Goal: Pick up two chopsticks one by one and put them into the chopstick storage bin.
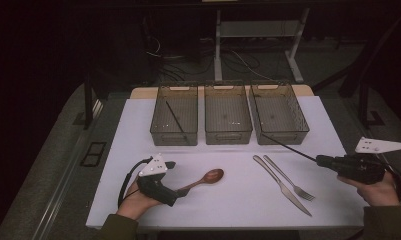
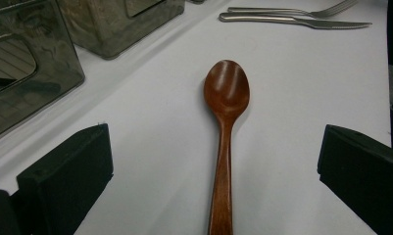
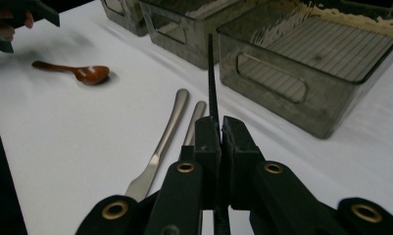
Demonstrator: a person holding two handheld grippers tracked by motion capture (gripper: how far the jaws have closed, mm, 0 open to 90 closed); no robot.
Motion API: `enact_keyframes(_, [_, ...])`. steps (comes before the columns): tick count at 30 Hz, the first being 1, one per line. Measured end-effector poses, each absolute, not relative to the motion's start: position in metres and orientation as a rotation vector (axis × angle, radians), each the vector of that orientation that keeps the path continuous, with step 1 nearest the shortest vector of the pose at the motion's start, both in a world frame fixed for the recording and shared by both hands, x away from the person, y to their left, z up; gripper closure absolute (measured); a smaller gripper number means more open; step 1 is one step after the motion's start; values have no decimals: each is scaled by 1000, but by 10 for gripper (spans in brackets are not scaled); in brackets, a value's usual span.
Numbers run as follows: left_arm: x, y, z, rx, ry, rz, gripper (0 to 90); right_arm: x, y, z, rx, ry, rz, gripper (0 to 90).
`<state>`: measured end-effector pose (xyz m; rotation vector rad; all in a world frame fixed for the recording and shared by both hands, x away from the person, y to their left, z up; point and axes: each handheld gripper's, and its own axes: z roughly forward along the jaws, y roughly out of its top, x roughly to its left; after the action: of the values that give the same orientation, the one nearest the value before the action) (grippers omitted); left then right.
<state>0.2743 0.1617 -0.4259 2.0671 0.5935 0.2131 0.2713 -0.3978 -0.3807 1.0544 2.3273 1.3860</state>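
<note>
Nearest, my left tongs [image 2: 213, 181] stood apart around the wooden spoon's [image 2: 227, 127] handle on the white table [image 1: 138, 140], while my right tongs [image 3: 219, 132] were clamped on a black chopstick [image 3: 211, 78] pointing toward the right-hand bin [image 3: 302, 63].

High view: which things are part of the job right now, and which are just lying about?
In hand:
- black chopstick, clamped in the right tongs
- wooden spoon, lying between the open left tongs
- three bins, one already holding a chopstick

Lying about:
- knife
- fork
- floor cables
</note>
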Motion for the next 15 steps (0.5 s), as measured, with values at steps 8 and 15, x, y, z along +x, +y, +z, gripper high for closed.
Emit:
enact_keyframes(8, [276,163,-426,2057,595,212,0,283,-383,-373,1074,2308,1401,859])
enact_keyframes(15, [275,162,-427,2054,597,212,0,293,-363,-367,1073,2312,1389,859])
